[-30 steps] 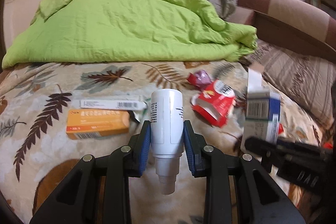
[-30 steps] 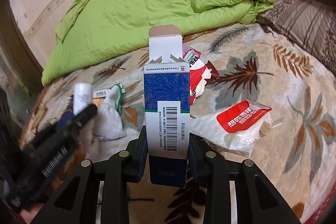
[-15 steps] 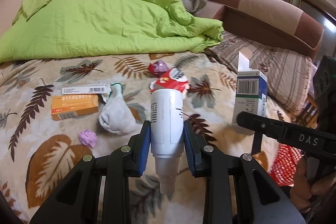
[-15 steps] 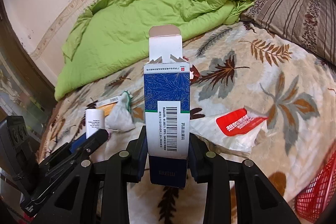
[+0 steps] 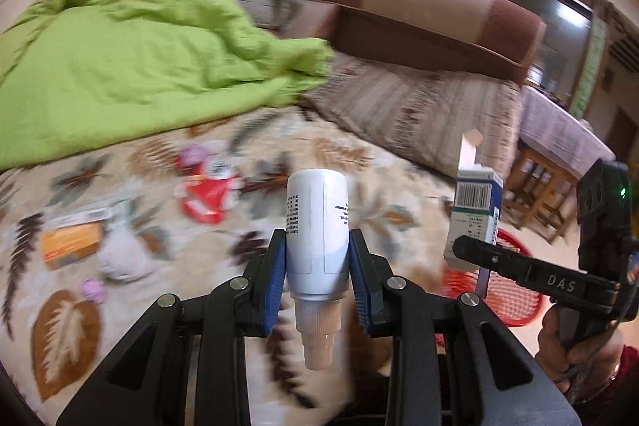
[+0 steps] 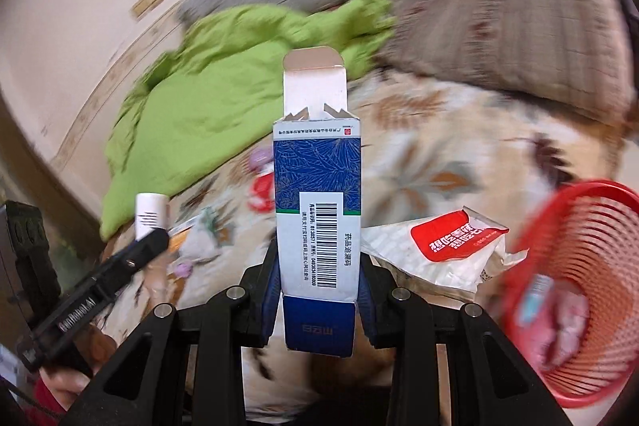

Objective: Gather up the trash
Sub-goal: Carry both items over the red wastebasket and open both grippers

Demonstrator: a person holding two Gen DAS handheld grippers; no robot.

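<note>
Bed with leaf-patterned cream cover (image 5: 359, 162), strewn with litter. Left claw (image 5: 317, 276) pinching a white plastic spray bottle (image 5: 317, 226), nozzle pointing back toward the handle, blue pads pressed against its sides. Right claw (image 6: 318, 296) pinching a blue-and-white cardboard medicine box (image 6: 317, 210), top flap open, barcode facing the camera; the same box shows at right in the left wrist view. Red mesh plastic basket (image 6: 575, 298) beside the bed at right, already holding some scraps. Lying on the cover: torn white-and-red plastic packet (image 6: 443, 246), red crumpled wrapper (image 5: 207, 196), orange carton (image 5: 72, 242), white crumpled tissue (image 5: 120, 254), small purple scrap (image 5: 94, 290). Rumpled green quilt (image 5: 131, 66) heaped at the far end.
</note>
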